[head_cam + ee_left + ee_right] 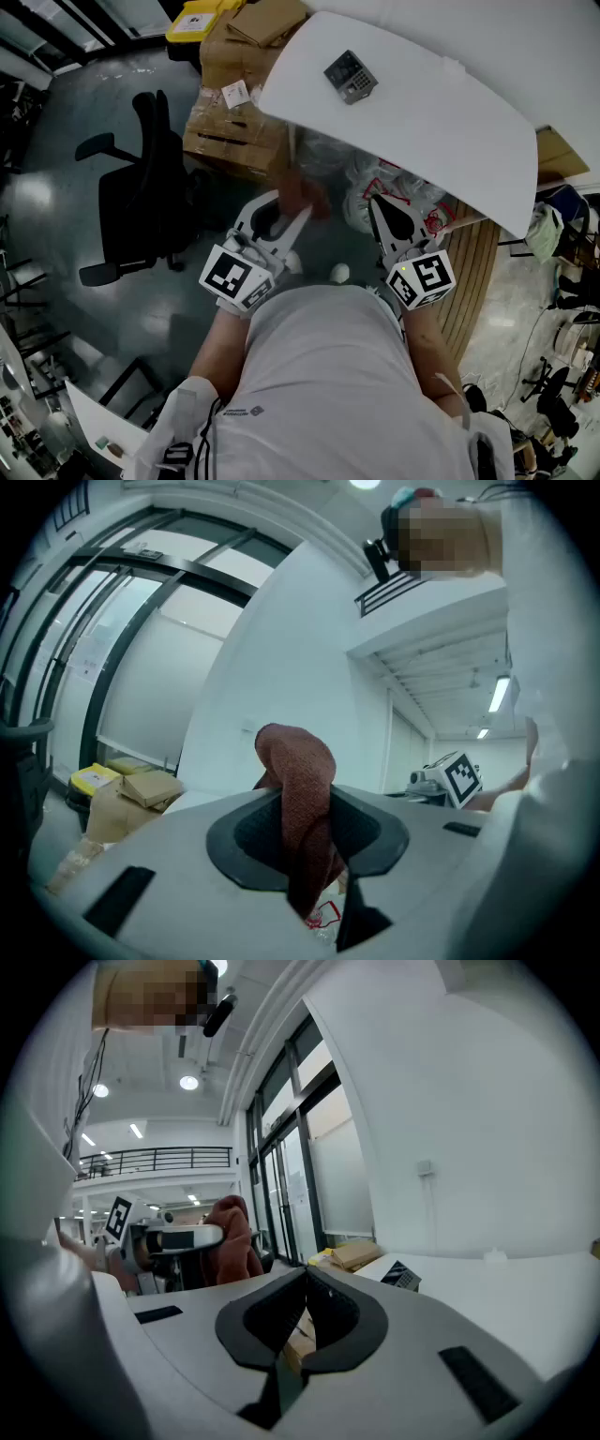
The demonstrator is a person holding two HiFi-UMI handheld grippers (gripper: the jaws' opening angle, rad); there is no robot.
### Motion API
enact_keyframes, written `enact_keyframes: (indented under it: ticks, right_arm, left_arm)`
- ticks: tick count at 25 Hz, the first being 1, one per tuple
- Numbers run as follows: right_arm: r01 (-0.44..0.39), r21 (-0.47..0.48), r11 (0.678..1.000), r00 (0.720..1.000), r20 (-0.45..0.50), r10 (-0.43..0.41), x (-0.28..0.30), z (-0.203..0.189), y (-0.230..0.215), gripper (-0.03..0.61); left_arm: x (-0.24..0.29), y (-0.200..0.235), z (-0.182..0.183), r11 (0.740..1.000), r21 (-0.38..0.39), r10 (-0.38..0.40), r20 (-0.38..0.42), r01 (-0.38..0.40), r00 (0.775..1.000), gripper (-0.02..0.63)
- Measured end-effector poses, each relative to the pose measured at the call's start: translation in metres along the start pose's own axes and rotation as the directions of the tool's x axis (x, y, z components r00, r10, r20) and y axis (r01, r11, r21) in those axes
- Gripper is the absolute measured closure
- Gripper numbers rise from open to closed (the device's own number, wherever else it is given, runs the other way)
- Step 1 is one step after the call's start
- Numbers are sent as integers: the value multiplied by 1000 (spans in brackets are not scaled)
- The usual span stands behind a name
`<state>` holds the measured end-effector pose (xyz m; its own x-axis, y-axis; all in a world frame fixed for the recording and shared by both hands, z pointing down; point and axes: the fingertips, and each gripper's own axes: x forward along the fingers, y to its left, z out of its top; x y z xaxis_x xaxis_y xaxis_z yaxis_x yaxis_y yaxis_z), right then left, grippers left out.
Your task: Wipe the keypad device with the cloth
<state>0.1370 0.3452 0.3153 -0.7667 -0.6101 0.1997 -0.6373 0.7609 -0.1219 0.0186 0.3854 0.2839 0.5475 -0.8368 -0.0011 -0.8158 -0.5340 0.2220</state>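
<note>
While the left gripper (307, 860) is clamped on the cloth (298, 794), the right gripper (292, 1330) is fully closed with nothing between its black pads.

Left gripper view only: the cloth's make. It is a coarse, open-weave, reddish-brown fabric, bunched into a rounded hump above the jaws, with a strip running down through the pad gap. The jaws are smooth grey-white plastic with matte black, cup-shaped pads. The right gripper's marker cube (461, 778) shows at the right, with black squares on white.

Right gripper view only: the closed pad line, seen head-on. The cloth-holding gripper shows to the left, and the keypad device shows small, flat on the table (487, 1283).

Head view only: the layout. Both grippers are held off the table, in front of its near edge and over the floor (56, 197), with the cloth nearer that edge. The keypad device (351, 76) is a small dark slab with a grey button grid, lying toward the table's left end, back from the edge and well apart from both grippers. The table is glossy white with rounded corners. Crinkled plastic bags (375, 183) sit under the near edge. Brown cardboard boxes (234, 112) are stacked beside the left end, and a black office chair (141, 202) stands farther left.
</note>
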Motion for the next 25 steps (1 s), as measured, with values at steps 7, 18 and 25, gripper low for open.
enact_keyframes:
  ticks: [7, 18, 25]
  right_arm:
    - [20, 29, 999, 1000, 9, -20, 25, 2, 18, 554]
    - [44, 96, 994, 998, 32, -47, 60, 0, 21, 551]
    - [41, 129, 991, 999, 12, -43, 99, -7, -21, 551]
  left_arm:
    - [-20, 29, -8, 1000, -2, -14, -38, 14, 999, 497]
    - [-31, 81, -29, 998, -60, -11, -85, 6, 996, 491]
    - [-1, 111, -42, 998, -60, 27, -122, -34, 992, 489]
